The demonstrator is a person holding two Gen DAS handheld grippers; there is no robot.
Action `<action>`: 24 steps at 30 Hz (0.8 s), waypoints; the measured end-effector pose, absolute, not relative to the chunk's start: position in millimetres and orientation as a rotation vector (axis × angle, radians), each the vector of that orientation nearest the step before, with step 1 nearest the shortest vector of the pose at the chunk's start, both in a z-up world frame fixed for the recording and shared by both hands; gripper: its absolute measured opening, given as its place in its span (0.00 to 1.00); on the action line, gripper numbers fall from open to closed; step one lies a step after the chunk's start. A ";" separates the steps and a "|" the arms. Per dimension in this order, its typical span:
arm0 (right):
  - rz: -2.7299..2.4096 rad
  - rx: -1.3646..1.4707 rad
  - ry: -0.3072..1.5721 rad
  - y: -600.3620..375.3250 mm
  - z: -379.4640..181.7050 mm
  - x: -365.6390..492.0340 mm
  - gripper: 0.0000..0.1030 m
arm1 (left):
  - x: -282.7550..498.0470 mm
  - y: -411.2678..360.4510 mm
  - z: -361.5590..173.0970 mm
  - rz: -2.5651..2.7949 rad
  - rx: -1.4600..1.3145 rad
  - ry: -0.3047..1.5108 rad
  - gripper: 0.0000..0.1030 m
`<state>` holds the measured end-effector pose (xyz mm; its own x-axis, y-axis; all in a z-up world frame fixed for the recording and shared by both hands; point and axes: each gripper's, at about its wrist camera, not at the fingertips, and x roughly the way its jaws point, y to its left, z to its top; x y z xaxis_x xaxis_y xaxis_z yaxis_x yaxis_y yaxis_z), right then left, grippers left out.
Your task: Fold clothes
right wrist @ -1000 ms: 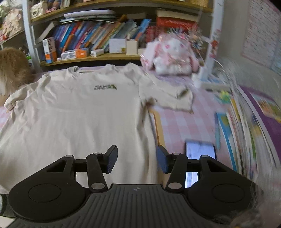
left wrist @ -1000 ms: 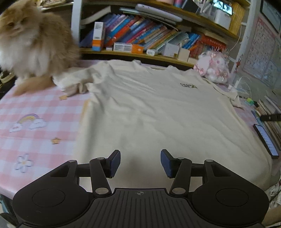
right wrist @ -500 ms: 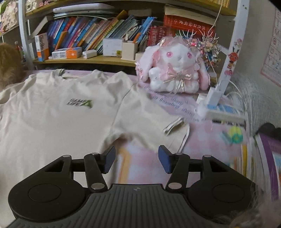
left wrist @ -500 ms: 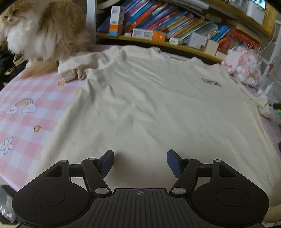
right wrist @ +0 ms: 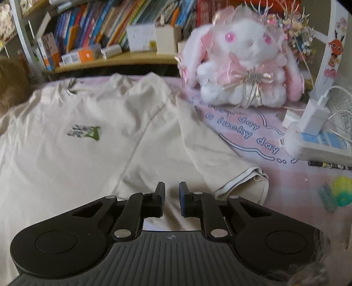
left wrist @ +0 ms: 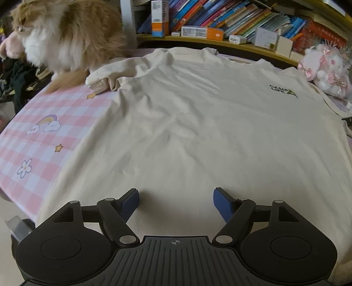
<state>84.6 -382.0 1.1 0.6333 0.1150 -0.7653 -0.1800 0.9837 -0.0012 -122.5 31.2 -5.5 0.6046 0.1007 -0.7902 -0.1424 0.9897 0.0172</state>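
A cream T-shirt (left wrist: 198, 123) lies spread flat, front up, on the pink checked table, with a small dark logo (left wrist: 282, 90) on its chest. My left gripper (left wrist: 176, 201) hovers over the shirt's lower hem, wide open and holding nothing. In the right wrist view the shirt (right wrist: 66, 158) fills the left side, and its sleeve (right wrist: 222, 158) reaches right, its cuff partly folded under. My right gripper (right wrist: 171, 193) is low over that sleeve near the armpit. Its jaws are drawn close, with a narrow gap through which cloth shows.
A fluffy orange and white cat (left wrist: 68, 37) sits on the table's far left corner, touching the other sleeve (left wrist: 103, 79). A pink plush rabbit (right wrist: 242, 61) stands at the far right, beside a power strip with a charger (right wrist: 314, 136). Bookshelves (left wrist: 220, 19) run behind the table.
My right gripper moved forward and down onto the sleeve, and its jaws narrowed from wide open to a small gap. My left gripper moved left and opened wider over the hem.
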 end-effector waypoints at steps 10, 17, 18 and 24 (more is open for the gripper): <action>-0.139 -0.104 0.682 -443.7 30.9 126.9 0.07 | -121.4 27.4 -4.9 0.177 -0.064 0.922 0.79; -0.042 -0.007 0.729 -443.9 24.2 98.5 0.07 | -116.6 22.7 -6.0 0.168 -0.060 0.919 0.81; -0.017 0.016 0.742 -440.9 20.8 95.9 0.07 | -115.9 22.3 -6.1 0.166 -0.058 0.919 0.81; -0.002 0.090 0.825 -429.6 1.0 80.2 0.08 | -117.2 23.3 -6.0 0.165 -0.061 0.921 0.81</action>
